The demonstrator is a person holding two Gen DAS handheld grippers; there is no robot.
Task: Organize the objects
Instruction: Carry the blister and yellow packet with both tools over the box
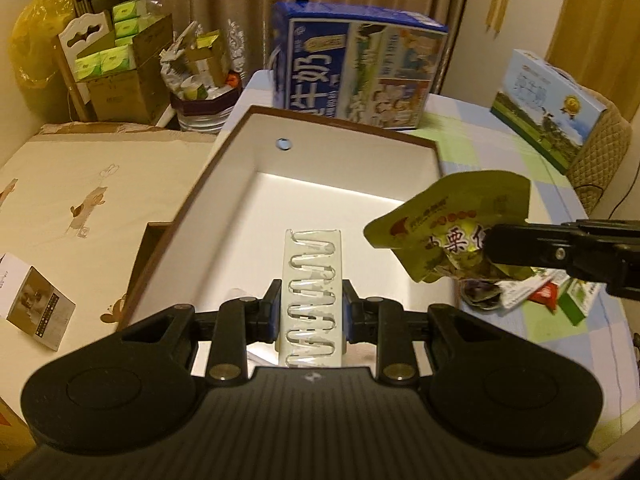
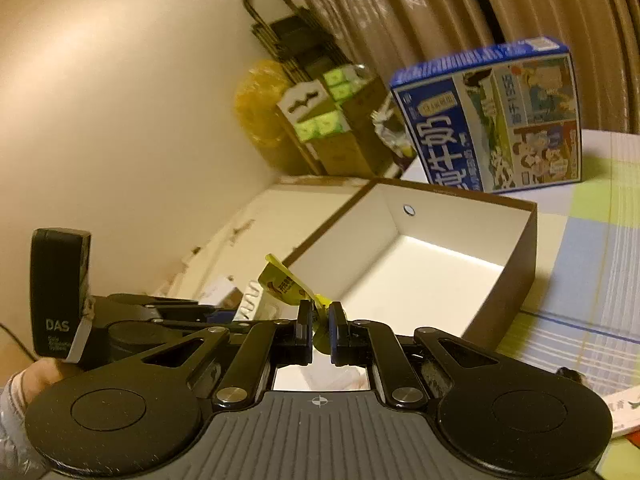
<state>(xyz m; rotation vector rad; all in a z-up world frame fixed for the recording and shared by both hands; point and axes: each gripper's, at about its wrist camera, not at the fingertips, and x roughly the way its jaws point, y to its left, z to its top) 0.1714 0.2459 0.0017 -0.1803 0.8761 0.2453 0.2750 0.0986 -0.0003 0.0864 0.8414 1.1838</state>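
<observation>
An open box (image 1: pixel 236 152) with a white inside and brown rim sits on the table; it also shows in the right wrist view (image 2: pixel 524 248). My left gripper (image 1: pixel 312 310) is shut on a clear plastic blister tray (image 1: pixel 312 276) and holds it over the box's near end. My right gripper (image 2: pixel 320 330) is shut on a yellow-green snack pouch (image 2: pixel 286 282), held near the box's near right corner. In the left wrist view the pouch (image 1: pixel 440 216) and the right gripper's fingers (image 1: pixel 520 248) come in from the right.
A blue milk carton box (image 1: pixel 356 72) stands behind the open box. A blue-green gift box (image 1: pixel 548 108) rests on a chair at right. Small packets (image 1: pixel 532 292) lie on the checked tablecloth (image 1: pixel 480 132). A bed (image 1: pixel 80 200) with a booklet (image 1: pixel 40 308) is at left.
</observation>
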